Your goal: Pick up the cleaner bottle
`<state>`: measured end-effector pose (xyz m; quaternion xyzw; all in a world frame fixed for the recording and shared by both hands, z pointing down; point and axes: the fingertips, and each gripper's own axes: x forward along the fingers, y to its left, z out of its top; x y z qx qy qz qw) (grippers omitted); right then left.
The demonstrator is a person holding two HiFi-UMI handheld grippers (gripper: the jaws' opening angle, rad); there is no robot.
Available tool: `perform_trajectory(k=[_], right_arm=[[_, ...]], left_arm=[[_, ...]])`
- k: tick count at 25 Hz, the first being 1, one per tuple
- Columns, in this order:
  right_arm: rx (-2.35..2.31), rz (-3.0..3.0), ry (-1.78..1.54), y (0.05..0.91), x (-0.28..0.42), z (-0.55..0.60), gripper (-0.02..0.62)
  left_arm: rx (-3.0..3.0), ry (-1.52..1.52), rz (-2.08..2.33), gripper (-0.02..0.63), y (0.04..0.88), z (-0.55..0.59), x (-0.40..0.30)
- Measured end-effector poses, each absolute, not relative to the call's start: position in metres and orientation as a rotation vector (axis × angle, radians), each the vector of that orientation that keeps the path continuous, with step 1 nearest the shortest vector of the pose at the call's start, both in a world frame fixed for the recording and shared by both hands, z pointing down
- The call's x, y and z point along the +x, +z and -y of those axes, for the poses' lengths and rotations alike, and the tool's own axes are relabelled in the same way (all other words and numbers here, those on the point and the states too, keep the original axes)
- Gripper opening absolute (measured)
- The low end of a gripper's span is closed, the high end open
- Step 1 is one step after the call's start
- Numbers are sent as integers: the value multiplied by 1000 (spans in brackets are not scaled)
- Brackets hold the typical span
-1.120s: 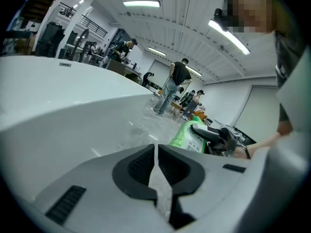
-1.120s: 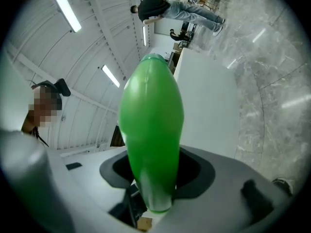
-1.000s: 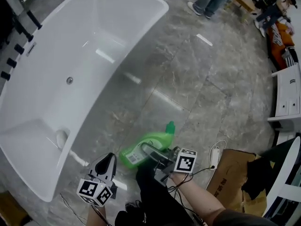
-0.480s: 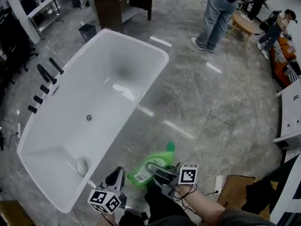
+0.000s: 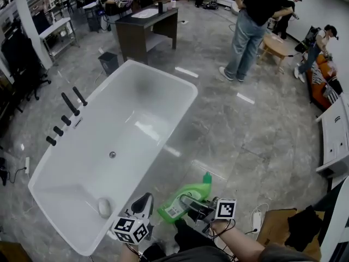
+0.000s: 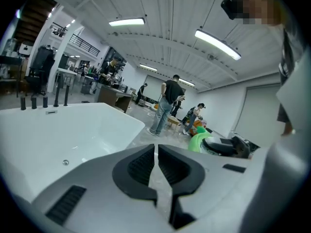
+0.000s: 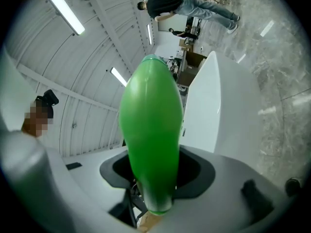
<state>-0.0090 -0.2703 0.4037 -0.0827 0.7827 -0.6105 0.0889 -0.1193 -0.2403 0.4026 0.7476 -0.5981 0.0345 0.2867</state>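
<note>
- Cleaner bottle (image 5: pixel 192 192): green, lying tilted in my right tool's grip over the grey floor, just off the long right side of the bathtub (image 5: pixel 131 108) and near its near end. Its cap points away from me and its white label faces the tub.
- Black taps (image 5: pixel 65 119) stand in a row along the bathtub's left rim.
- A small pale oval thing (image 5: pixel 103 206) lies inside the bathtub at its near end; I cannot tell what it is.
- My left gripper (image 5: pixel 143 202) is beside the bathtub's near right corner. Its jaws are together with only a thin slit between them, and they hold nothing. It is near the bottle but not touching it.
- My right gripper (image 5: pixel 187 203) is right of that, further from the bathtub. Its jaws are clamped on the bottle's body from both sides, and the bottle sticks out forward past them.
- A white power strip (image 5: pixel 256 220) lies on the floor further right of the bathtub, beside a piece of brown cardboard (image 5: pixel 278 228).
- A person in jeans (image 5: pixel 248 31) stands beyond the bathtub's far right corner, well apart from it.
- A white cabinet (image 5: pixel 334 141) stands far to the bathtub's right.
</note>
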Motion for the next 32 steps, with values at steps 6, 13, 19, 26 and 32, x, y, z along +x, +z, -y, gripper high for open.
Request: perform_trajectory(k=[6,13,19,26,32], right_arm=[[-354,-2290,-1708,371,-28,225,196],[-478,-2218,-1627,350,-42,158,196],[-511,-2226,-1593,342,-51,80,196],[-661,-2150,-1636,367,-19,9,196],[-726,-2123,-1644,374,12,-23,196]], left_arm=[[2085,86,1533,34,376,191,-145],[2155,102,1494,34,366,110,-168],[2193,74,1454,34,362,44,-175],[2168,67,1379,34,391,-17,-155],[2175,79,1328,34,394,-44,-131]])
